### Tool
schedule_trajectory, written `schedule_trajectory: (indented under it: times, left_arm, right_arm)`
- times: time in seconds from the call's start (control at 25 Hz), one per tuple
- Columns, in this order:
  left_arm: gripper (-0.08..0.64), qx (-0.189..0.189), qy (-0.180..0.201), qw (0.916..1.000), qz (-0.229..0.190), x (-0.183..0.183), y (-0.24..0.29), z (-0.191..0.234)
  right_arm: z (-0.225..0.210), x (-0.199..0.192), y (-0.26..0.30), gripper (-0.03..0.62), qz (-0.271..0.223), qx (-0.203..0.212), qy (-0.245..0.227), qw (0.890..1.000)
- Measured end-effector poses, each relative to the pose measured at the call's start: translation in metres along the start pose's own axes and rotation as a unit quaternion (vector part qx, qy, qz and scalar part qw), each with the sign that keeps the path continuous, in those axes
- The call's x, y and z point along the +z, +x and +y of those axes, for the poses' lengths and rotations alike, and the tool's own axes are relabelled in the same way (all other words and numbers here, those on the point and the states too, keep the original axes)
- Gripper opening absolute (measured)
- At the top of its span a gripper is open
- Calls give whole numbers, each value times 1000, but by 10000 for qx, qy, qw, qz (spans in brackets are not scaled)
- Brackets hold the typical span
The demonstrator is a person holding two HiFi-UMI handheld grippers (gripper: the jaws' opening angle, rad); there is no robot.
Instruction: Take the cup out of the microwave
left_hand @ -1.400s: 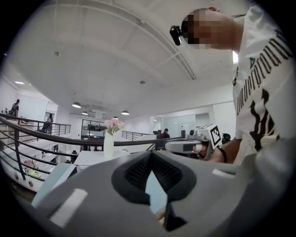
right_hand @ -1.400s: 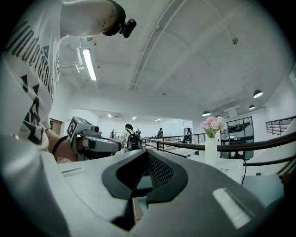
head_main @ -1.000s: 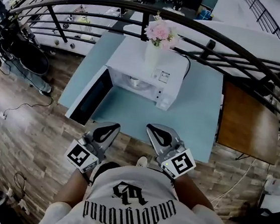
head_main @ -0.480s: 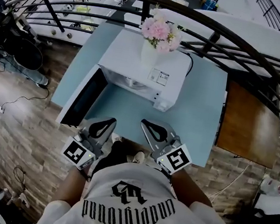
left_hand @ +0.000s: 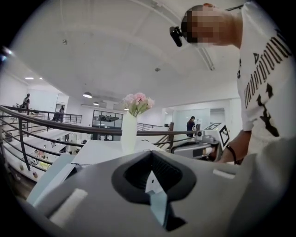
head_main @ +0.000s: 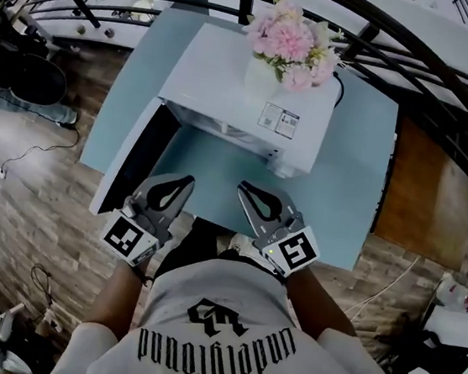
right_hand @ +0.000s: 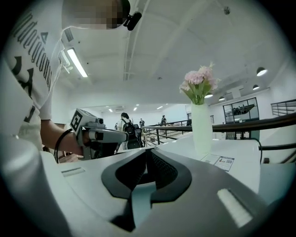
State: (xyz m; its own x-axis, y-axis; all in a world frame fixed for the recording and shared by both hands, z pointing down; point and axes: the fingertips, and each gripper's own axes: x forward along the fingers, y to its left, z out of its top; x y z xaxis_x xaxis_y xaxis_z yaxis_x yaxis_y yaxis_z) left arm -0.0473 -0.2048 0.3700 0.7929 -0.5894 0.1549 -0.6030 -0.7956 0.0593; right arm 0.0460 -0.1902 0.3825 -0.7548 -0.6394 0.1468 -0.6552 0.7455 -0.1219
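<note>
The white microwave (head_main: pixel 245 99) stands on the light blue table (head_main: pixel 344 187), its door (head_main: pixel 131 161) swung open to the left. From the head view its roof hides the inside, so no cup shows. A vase of pink flowers (head_main: pixel 290 41) stands on top. My left gripper (head_main: pixel 179 182) and right gripper (head_main: pixel 246 189) hover side by side over the table's near edge, in front of the oven's opening. The left gripper (left_hand: pixel 151 152) is shut and empty. The right gripper (right_hand: pixel 146 150) is also shut, its jaws having just been opening by a trace, with nothing between them.
A curved black railing (head_main: pixel 420 52) runs behind the table. A brown side table (head_main: pixel 427 197) stands at the right. Dark equipment (head_main: pixel 28 72) and cables lie on the wooden floor at the left. The open door juts past the table's left front corner.
Both grippers have moved forward and lower, from off the table to over its near edge. The view has closed in; the cup seen inside earlier is now hidden by the microwave's top.
</note>
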Motion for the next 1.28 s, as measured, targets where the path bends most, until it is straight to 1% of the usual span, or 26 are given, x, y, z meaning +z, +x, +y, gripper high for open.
schedule_trajectory:
  times: [0.12, 0.24, 0.32, 0.4, 0.64, 0.68, 0.84, 1.08, 1.28]
  left_arm:
    - [49, -37, -49, 10000, 40, -13, 7, 17]
    - [49, -72, -310, 9991, 280, -27, 12, 23]
    - [50, -122, -426, 9982, 409, -37, 14, 27]
    - [49, -184, -421, 9980, 430, -48, 18, 34]
    - [51, -279, -478, 9971, 528, -78, 27, 54]
    - [50, -265, -481, 9971, 526, -83, 29, 58]
    - [51, -249, -486, 9969, 562, -102, 39, 72]
    - [49, -255, -520, 9972, 479, -119, 58, 88]
    - [51, -322, -560, 9964, 541, -134, 64, 93]
  right_arm:
    - [-14, -16, 22, 28, -25, -64, 90, 9999]
    - [-22, -36, 40, 50, 30, -91, 204, 9997]
    - [-26, -47, 51, 51, 50, -90, 189, 9998]
    - [-32, -55, 63, 64, 43, -106, 133, 9998]
    - [-48, -90, 93, 93, 230, -194, 308, 9991]
    - [-52, -98, 96, 107, 294, -219, 329, 9988]
    - [-65, -130, 106, 118, 469, -326, 413, 9975]
    - [-86, -169, 130, 133, 776, -474, 319, 9953]
    - [-101, -184, 146, 143, 815, -662, 397, 9937]
